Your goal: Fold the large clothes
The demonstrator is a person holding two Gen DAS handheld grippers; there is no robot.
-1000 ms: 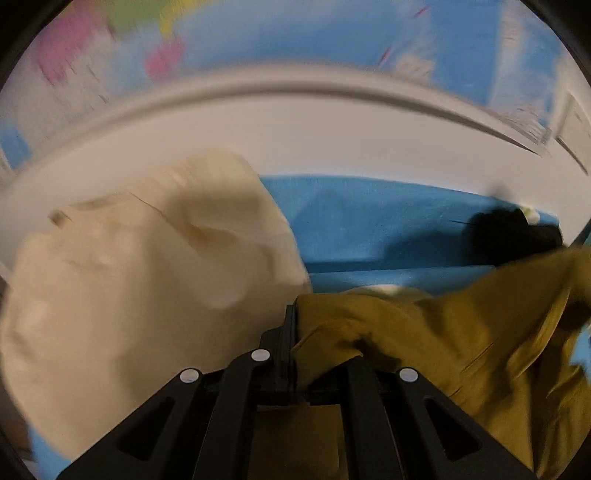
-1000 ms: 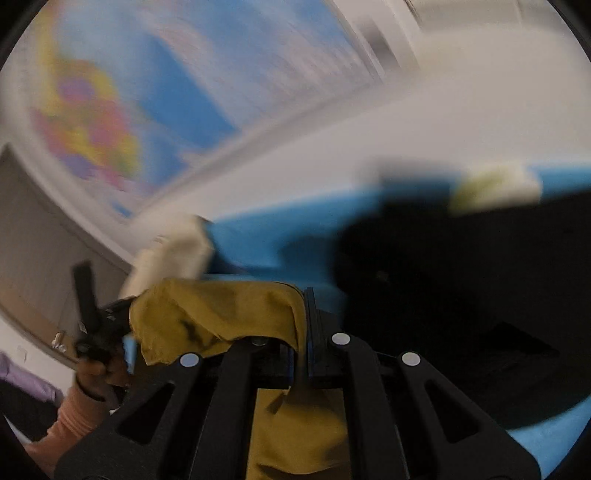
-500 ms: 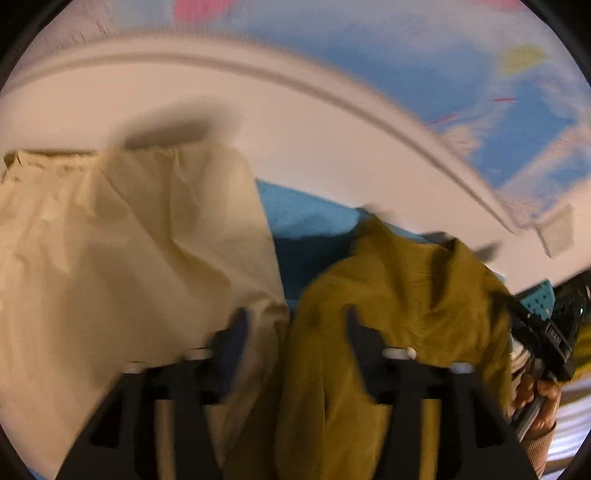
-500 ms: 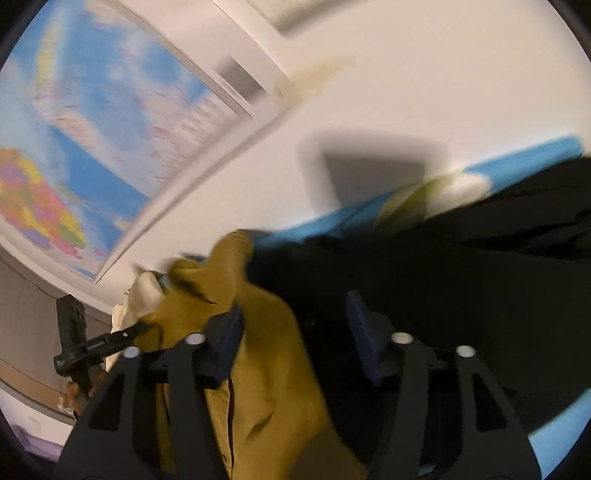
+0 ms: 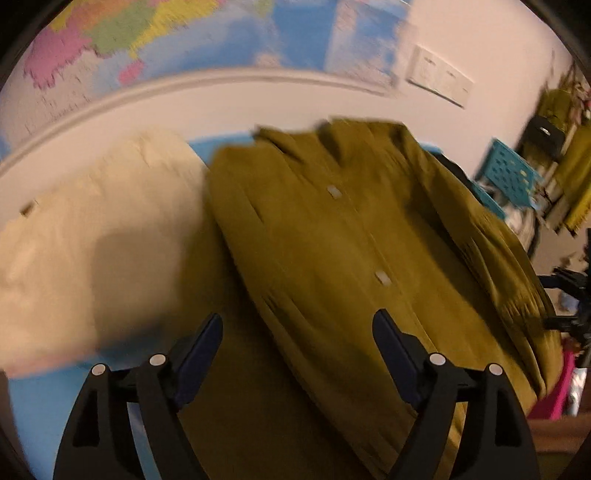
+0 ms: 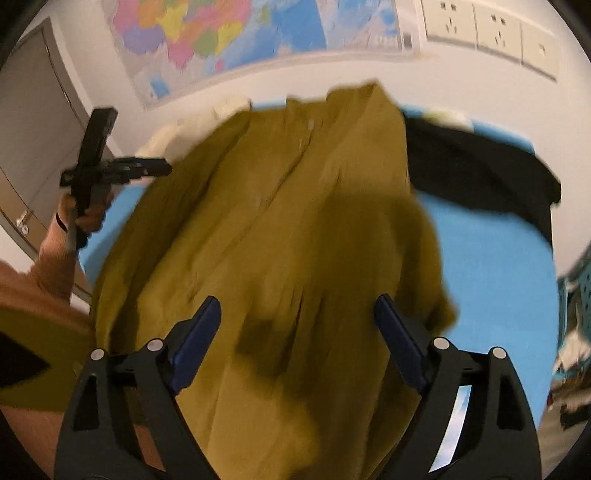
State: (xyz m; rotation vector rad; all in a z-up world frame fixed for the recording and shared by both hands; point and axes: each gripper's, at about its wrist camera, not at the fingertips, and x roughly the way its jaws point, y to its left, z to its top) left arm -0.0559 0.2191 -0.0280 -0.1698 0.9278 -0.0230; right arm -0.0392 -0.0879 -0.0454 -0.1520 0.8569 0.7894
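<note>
A mustard-yellow buttoned shirt (image 5: pixel 332 240) lies spread lengthwise on the blue table cover (image 6: pixel 495 258), collar toward the wall; it also shows in the right wrist view (image 6: pixel 288 229). My left gripper (image 5: pixel 297 325) is open and empty above the shirt's lower left part. My right gripper (image 6: pixel 297 310) is open and empty above the shirt's lower middle. The left gripper also shows held in a hand at the left of the right wrist view (image 6: pixel 107 170).
A cream garment (image 5: pixel 96 229) lies left of the shirt. A black garment (image 6: pixel 476 173) lies right of it near the wall. A wall map (image 6: pixel 229 37) and sockets (image 6: pixel 487 33) hang behind. A teal crate (image 5: pixel 509 173) stands beyond the table's right end.
Both grippers were shut on the mustard shirt a second ago; they have let go, opened wide and pulled back. The shirt now lies spread out on the table.
</note>
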